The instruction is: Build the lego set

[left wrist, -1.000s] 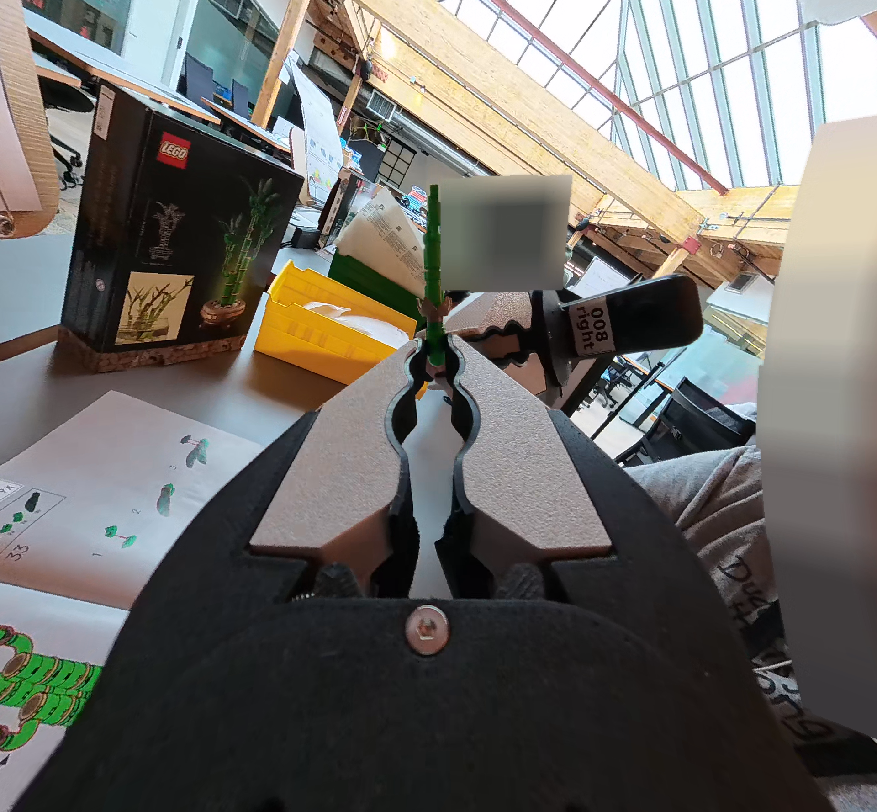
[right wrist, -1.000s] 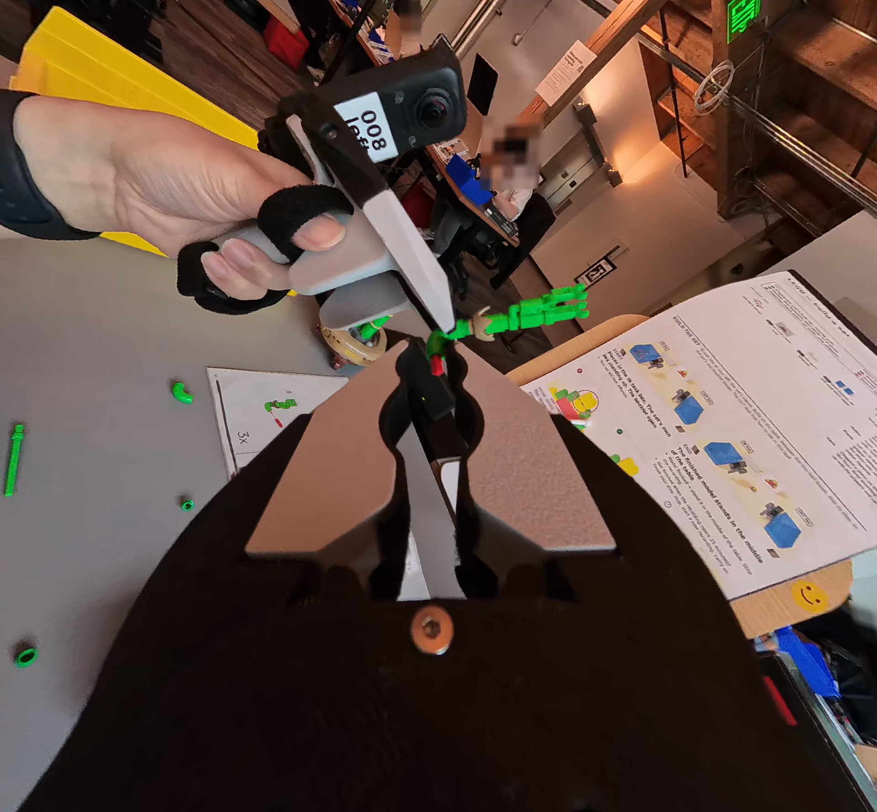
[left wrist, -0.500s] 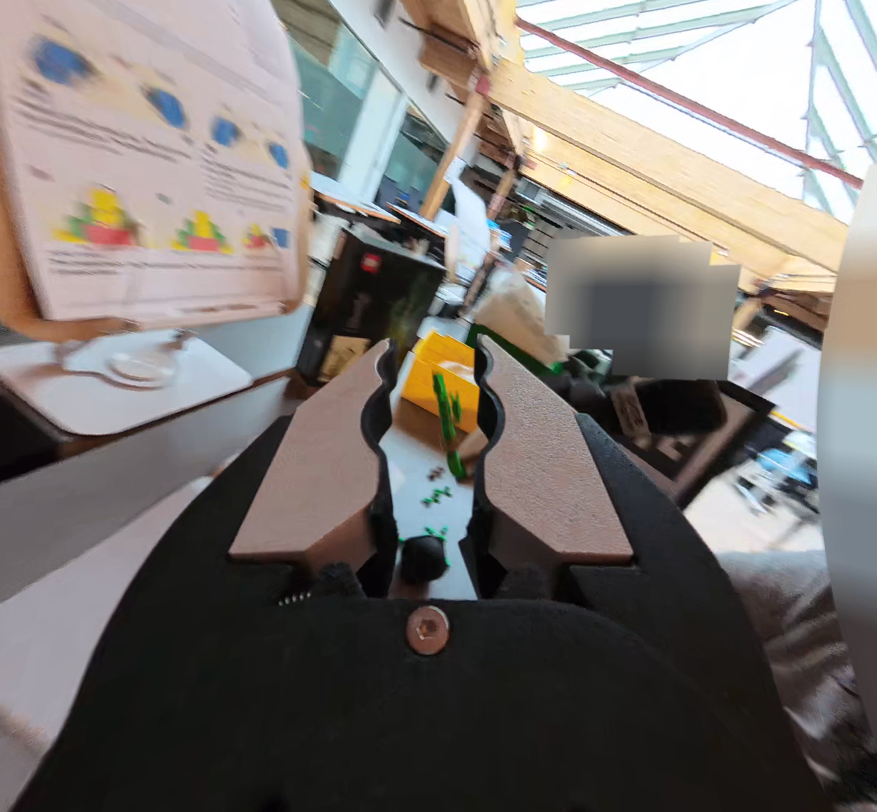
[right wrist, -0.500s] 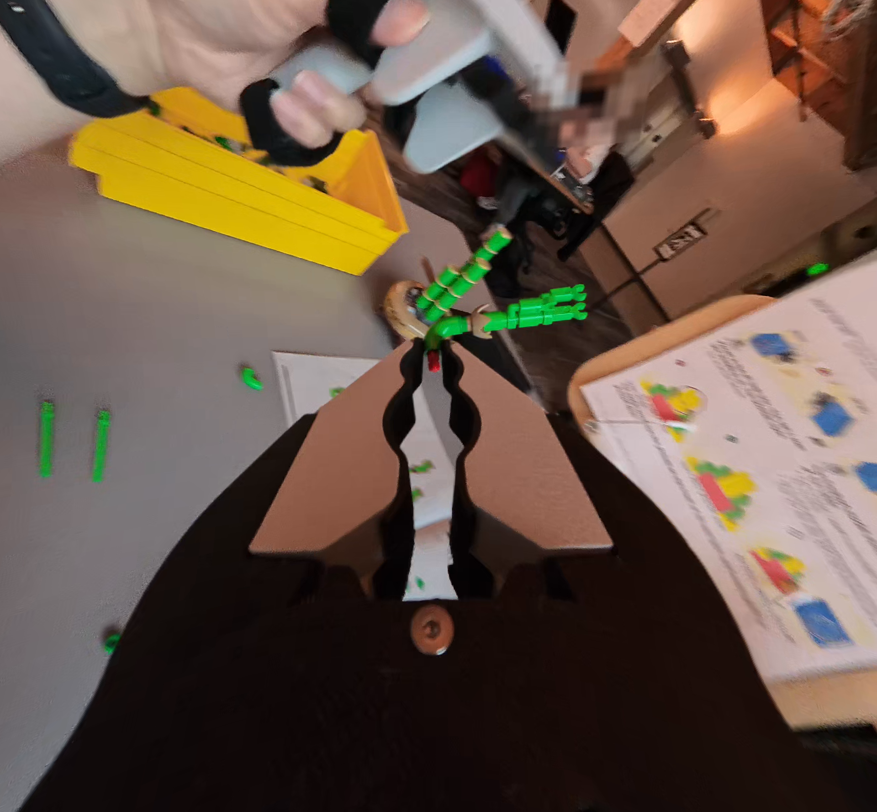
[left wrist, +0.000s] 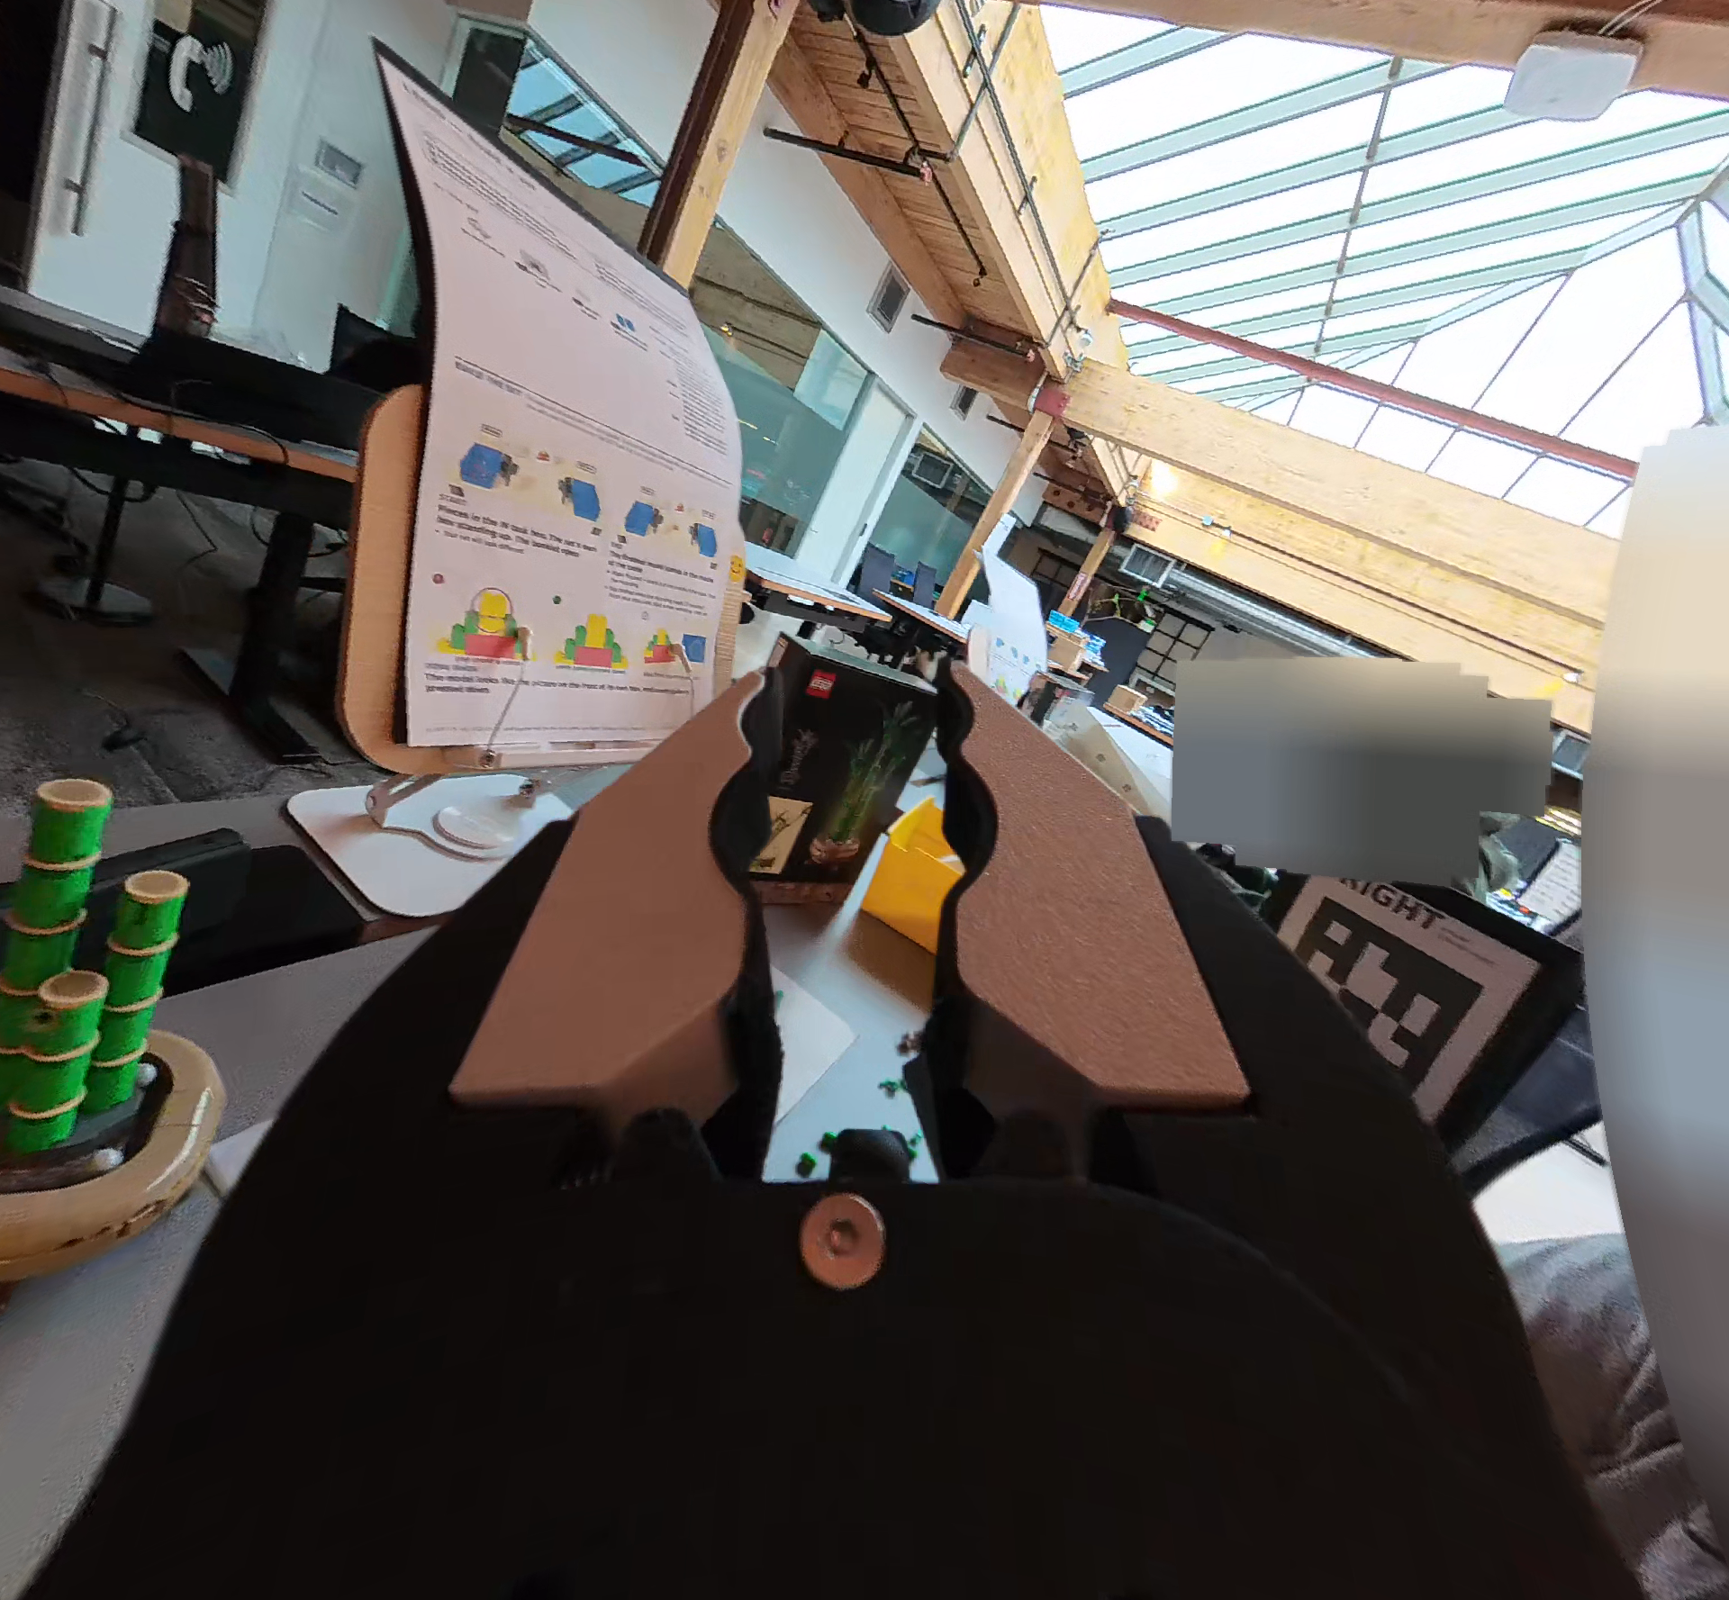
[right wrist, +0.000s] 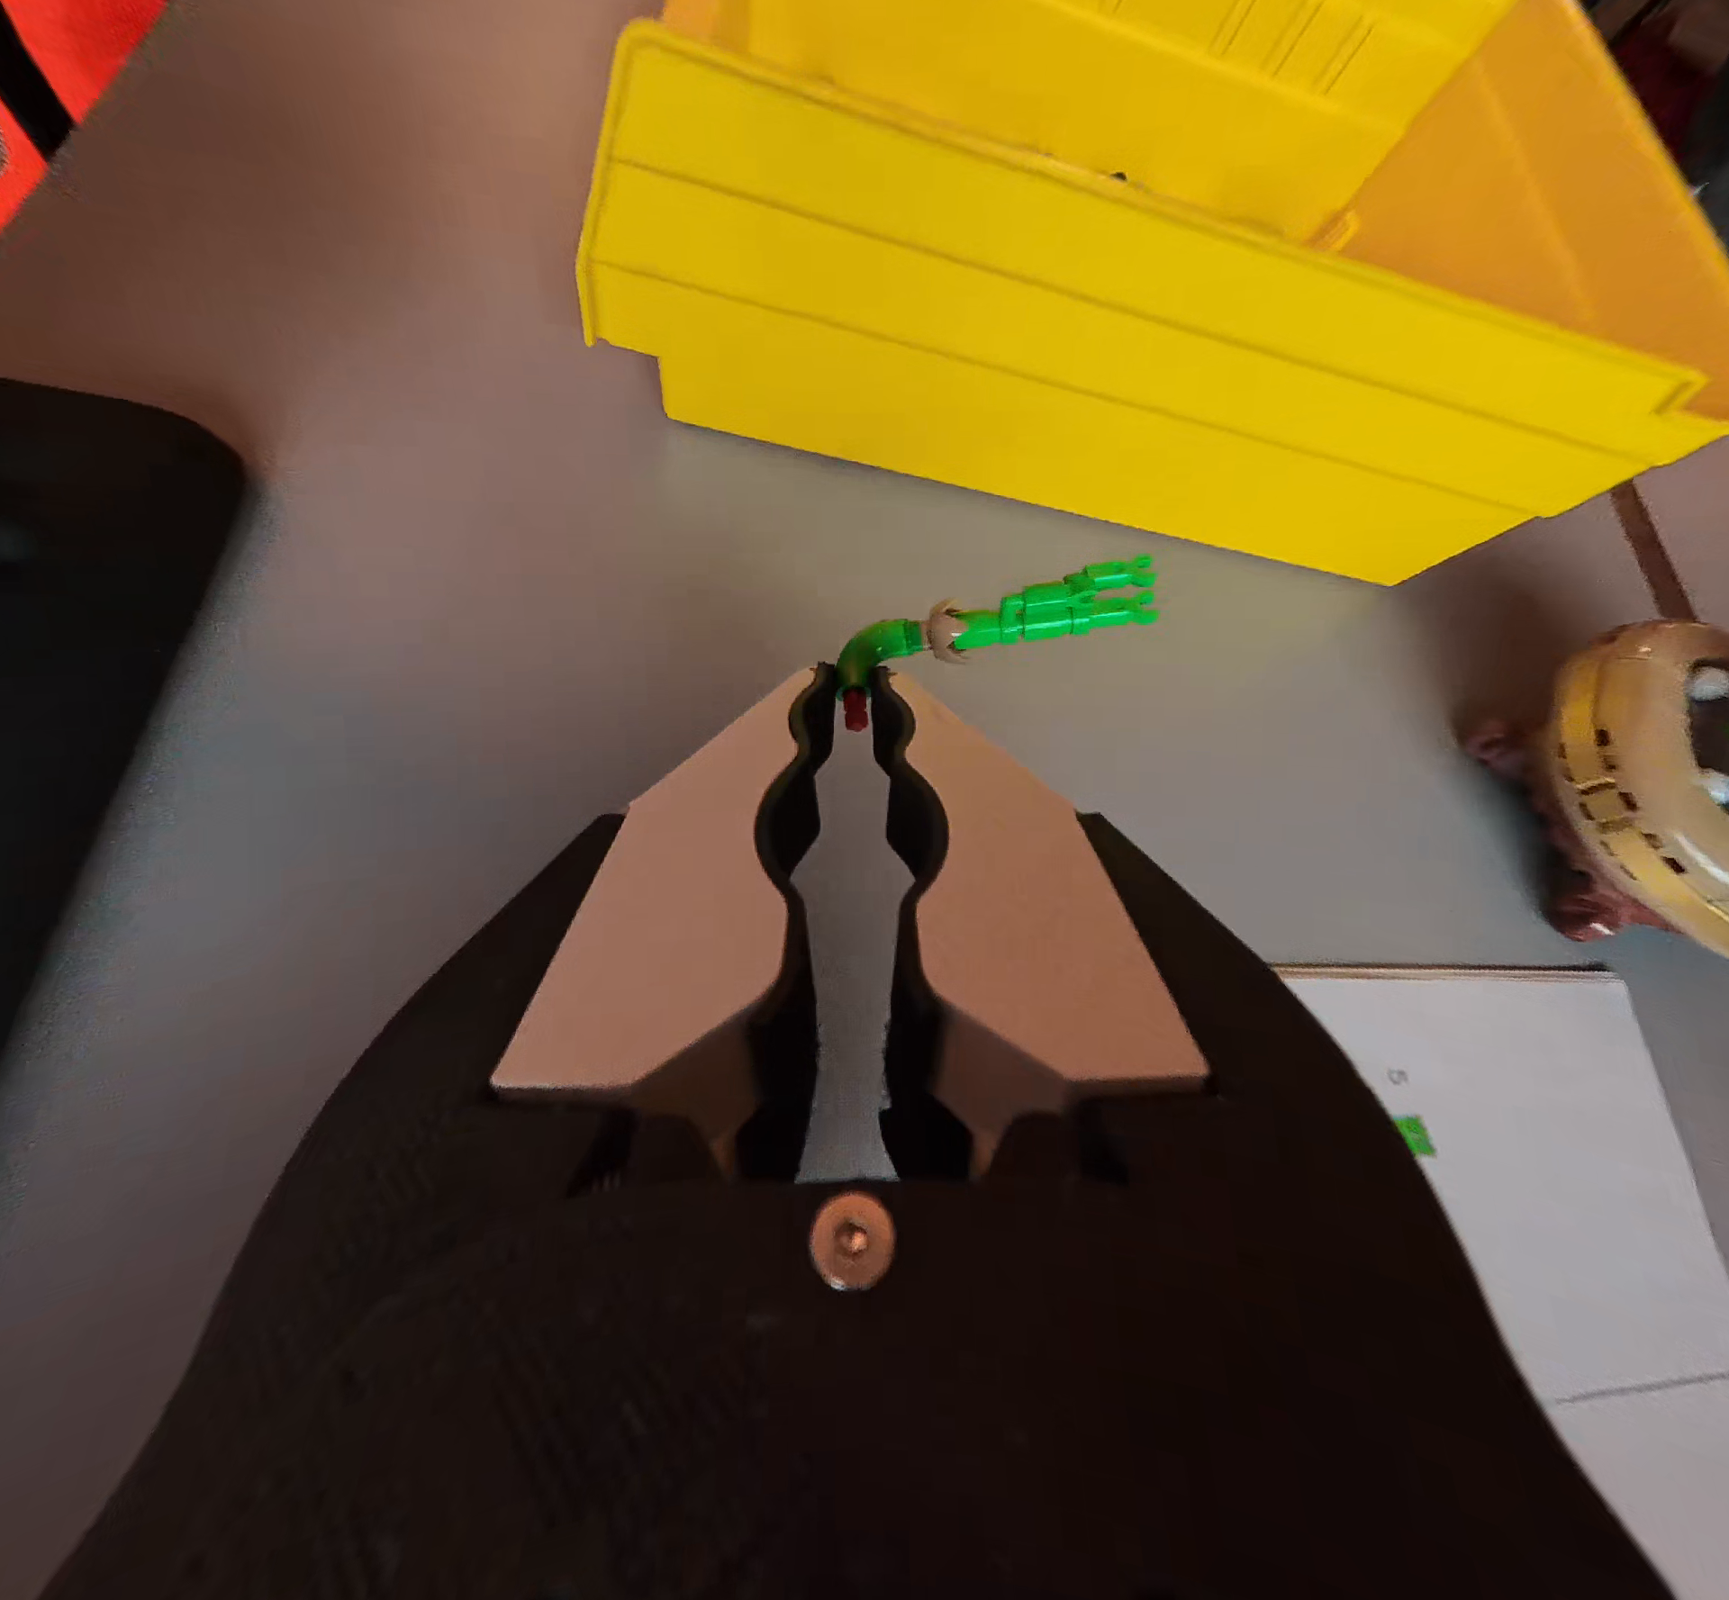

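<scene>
Green bamboo sprig (right wrist: 1020,620) sits pinched by its bent end in the closed right gripper (right wrist: 849,694), just below the yellow bin (right wrist: 1076,320), ready to plug in, while the left gripper (left wrist: 847,704) is wide open and empty.

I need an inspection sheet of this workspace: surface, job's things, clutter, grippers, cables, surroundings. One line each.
Surface: grey table, mostly bare near the right gripper.
Job's things: green sprig held at its curved end; bamboo model in its tan pot; set box; instruction booklet.
Clutter: yellow bin; small green pieces on the table.
Grippers: left gripper open, empty; right gripper shut on the sprig.
Cables: nothing seen on the table.
Surroundings: instruction sheet on a stand, desks, timber beams, skylight.
</scene>
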The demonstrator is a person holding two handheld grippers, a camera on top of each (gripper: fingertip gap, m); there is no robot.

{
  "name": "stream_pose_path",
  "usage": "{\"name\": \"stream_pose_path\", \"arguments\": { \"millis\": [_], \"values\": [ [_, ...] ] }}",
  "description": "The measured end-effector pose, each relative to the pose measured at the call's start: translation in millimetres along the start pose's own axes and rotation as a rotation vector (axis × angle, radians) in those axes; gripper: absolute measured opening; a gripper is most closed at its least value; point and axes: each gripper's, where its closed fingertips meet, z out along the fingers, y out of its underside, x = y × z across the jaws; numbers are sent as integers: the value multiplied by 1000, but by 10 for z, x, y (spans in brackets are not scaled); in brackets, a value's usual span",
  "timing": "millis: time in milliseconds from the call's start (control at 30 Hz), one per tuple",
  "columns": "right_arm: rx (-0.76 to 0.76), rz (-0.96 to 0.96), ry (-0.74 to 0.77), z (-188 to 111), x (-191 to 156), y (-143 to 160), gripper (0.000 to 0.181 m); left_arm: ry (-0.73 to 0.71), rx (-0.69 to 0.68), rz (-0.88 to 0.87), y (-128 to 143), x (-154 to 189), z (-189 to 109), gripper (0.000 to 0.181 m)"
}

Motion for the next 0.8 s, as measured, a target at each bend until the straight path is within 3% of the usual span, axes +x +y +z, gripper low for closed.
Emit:
{"name": "stream_pose_path", "arguments": {
  "millis": [133,700,800],
  "values": [
    [-38,20,-33,98,-45,79,5,66,-47,-49,83,44,44,30],
    [-110,141,-87,221,-61,329,5,49,-104,-67,205,-38,132,30],
    [-119,136,-78,191,-34,346,13,41,-112,-76,223,-65,141,30]
  ]
}}
